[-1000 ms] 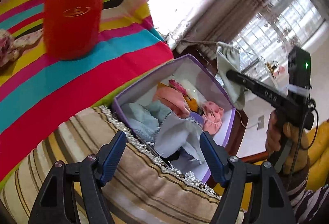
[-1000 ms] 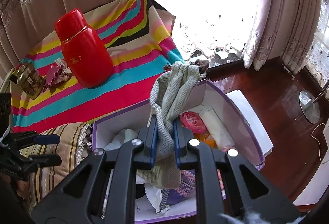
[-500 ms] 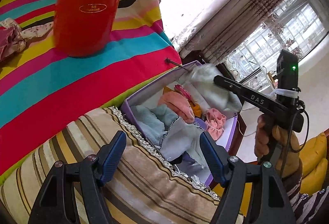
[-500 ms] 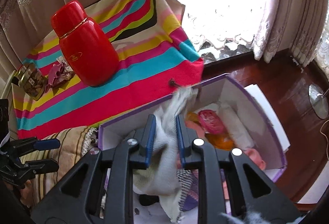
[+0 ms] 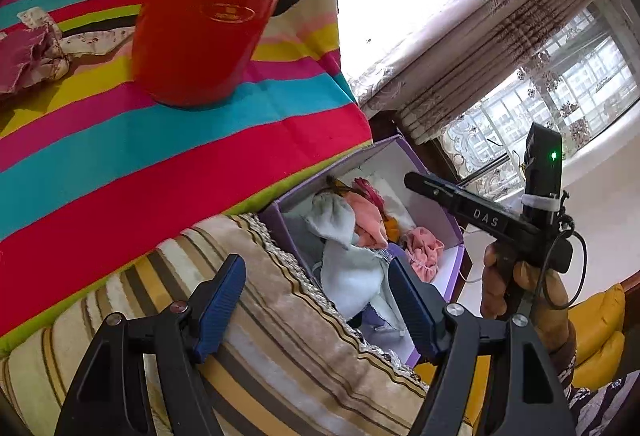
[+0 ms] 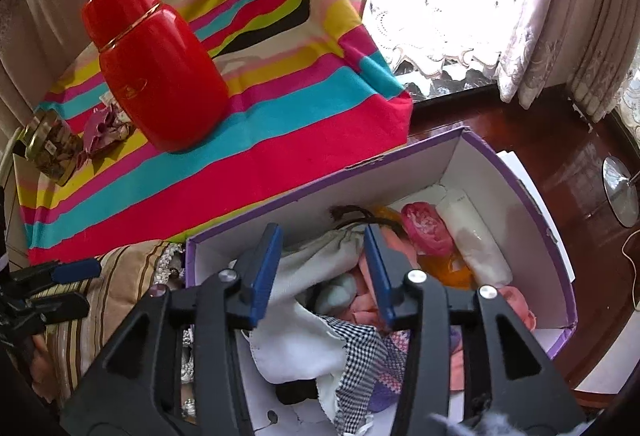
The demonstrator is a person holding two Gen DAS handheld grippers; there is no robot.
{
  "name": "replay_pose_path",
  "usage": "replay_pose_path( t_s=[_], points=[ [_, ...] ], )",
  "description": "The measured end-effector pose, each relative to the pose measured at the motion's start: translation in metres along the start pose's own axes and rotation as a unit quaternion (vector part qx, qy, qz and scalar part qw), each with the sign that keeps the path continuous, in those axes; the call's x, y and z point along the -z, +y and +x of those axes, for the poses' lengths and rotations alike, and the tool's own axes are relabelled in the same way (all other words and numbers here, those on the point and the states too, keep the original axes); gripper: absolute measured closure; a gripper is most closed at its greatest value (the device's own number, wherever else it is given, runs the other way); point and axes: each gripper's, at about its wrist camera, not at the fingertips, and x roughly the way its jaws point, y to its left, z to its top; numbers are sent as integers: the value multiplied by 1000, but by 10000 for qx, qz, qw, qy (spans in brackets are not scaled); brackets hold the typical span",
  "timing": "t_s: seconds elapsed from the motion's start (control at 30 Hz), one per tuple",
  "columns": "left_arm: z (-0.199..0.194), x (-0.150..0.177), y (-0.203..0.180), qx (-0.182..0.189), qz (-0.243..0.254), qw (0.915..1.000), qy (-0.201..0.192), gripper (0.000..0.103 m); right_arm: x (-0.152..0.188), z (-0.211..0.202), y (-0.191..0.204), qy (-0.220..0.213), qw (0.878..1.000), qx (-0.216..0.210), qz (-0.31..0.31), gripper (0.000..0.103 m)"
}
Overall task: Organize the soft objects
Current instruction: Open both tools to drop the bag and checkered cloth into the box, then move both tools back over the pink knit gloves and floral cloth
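Right gripper: your jaws are spread, nothing held, above the grey-green cloth.
Cloth: lies against the purple box's back wall, so nothing spills.
Left gripper: spread wide, empty.

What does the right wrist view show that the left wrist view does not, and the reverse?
Only the right wrist view shows the glass jar, the white roll in the box and the checked cloth. Only the left wrist view shows the yellow cushion and the hand holding the right tongs. Both show the red flask, the striped cloth and the purple box.
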Motion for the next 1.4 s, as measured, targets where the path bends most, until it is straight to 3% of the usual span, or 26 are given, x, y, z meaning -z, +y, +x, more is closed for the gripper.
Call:
replay_pose_path(
  t_s=[0.3, 0.5, 0.8, 1.13, 1.23, 1.4],
  points=[
    [-26, -11, 41, -231, -430, 9981, -381, 28, -7, 10, 44, 98, 9987, -266, -428, 48],
    [-60, -20, 84, -519, -861, 9918, -794, 28, -8, 16, 84, 171, 9950, -490, -849, 47],
    [-105, -33, 160, -1079, -1629, 9699, -1455, 28, -7, 28, 158, 317, 9829, -940, -1550, 46],
    [-136, -26, 235, -1448, -2580, 9312, -2127, 29, -27, 42, 250, 48, 9651, -1185, -2337, 39],
    [-137, -25, 247, -1390, -2740, 9256, -2212, 38, -36, 52, 282, -75, 9552, -1203, -2702, 35],
    [-129, -34, 275, -1094, -3066, 9181, -2261, 39, -54, 74, 324, -173, 9442, -1148, -3081, 33]
  ],
)
